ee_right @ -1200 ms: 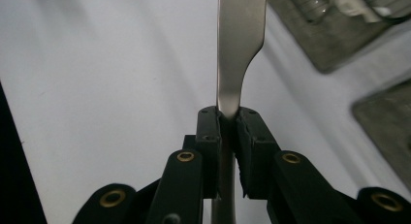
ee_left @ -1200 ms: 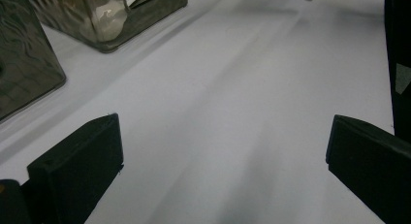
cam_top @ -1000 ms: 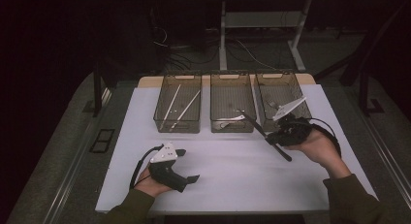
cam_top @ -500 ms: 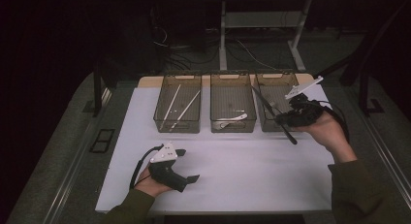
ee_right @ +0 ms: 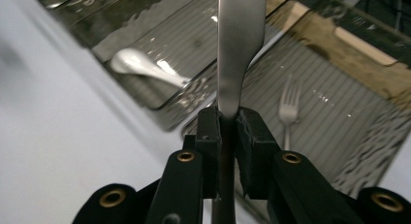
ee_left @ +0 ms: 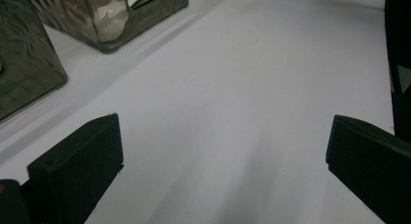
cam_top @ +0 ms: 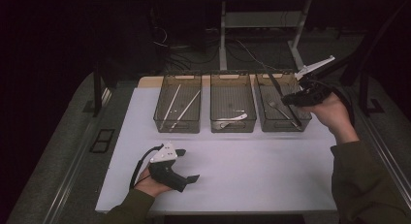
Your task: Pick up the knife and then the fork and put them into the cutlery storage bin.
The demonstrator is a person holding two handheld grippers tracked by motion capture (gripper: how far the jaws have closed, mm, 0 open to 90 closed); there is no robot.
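My right gripper (cam_top: 292, 100) is shut on a silver table knife (cam_top: 272, 83), held above the right-hand clear bin (cam_top: 282, 126). In the right gripper view the pads (ee_right: 209, 132) clamp the knife (ee_right: 241, 35) near its handle, and its blade runs up and away over the bin. A fork (ee_right: 288, 107) lies in that bin below. The middle bin (cam_top: 233, 127) holds a white spoon (cam_top: 232, 120). My left gripper (cam_top: 188, 165) rests on the white table near the front. It is open, with nothing between its fingers (ee_left: 77, 161).
The left bin (cam_top: 177, 126) holds two pale chopsticks (cam_top: 177, 105). All three bins stand in a row at the back of the white tabletop (cam_top: 252, 166). Behind them are a desk frame and cables on a dark floor.
My right hand has carried the knife up and toward the back right, from the table in front of the bins to above the right bin. The left hand has stayed put.
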